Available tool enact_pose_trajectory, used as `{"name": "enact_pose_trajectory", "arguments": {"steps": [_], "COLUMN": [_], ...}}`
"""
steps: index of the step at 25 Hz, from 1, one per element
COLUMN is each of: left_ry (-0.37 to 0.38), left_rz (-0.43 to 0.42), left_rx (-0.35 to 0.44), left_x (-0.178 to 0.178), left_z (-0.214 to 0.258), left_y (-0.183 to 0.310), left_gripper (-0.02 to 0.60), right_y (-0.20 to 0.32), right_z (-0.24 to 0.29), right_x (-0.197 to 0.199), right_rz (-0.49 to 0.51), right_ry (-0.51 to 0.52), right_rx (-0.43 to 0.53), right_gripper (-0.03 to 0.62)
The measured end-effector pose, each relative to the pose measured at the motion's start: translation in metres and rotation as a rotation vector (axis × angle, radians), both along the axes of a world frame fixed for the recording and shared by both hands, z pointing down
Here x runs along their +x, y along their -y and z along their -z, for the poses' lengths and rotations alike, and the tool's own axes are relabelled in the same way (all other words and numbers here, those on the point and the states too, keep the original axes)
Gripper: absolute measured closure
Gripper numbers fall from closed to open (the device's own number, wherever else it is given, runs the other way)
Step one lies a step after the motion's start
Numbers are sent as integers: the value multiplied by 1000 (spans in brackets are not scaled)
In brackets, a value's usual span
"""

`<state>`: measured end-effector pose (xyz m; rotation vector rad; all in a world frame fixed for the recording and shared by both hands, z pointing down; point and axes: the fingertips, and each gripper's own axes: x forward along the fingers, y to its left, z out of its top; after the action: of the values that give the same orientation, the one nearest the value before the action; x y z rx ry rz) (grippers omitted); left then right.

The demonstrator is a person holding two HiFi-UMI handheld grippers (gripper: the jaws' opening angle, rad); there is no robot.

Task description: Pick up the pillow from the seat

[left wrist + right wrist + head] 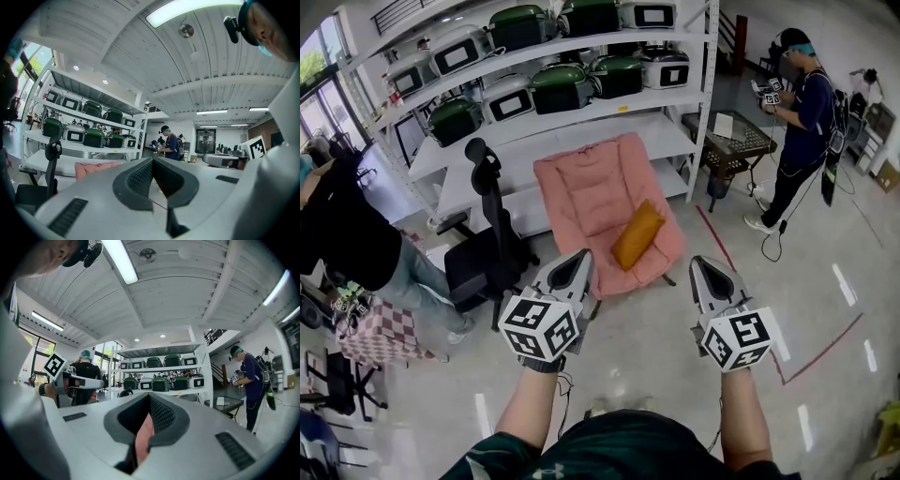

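An orange pillow lies tilted on the right half of a pink padded seat that stands on the floor in front of the shelves. My left gripper is held in the air short of the seat's near left edge, jaws together and empty. My right gripper hangs just right of the seat's near corner, also shut with nothing in it. In the left gripper view the closed jaw tips point toward the seat. In the right gripper view the shut tips aim at the shelves.
A black office chair stands right beside the seat's left side. White shelves with several cookers rise behind it. One person stands at the right near a small mesh table; another person is at the left.
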<state>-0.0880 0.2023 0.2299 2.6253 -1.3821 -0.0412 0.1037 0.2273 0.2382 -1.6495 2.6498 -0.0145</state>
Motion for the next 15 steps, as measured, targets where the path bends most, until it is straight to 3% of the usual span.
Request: {"name": "enact_pose_trajectory", "arguments": {"steps": [15], "left_ry": [27], "left_rz": [51], "left_rx": [2], "left_x": [40], "left_z": [-7], "left_y": [6], "left_gripper": [575], "right_y": [9], "right_z": [-10], "right_x": [48], "right_rz": [15], "right_ry": [43], "right_rx": [4], "right_gripper": [591]}}
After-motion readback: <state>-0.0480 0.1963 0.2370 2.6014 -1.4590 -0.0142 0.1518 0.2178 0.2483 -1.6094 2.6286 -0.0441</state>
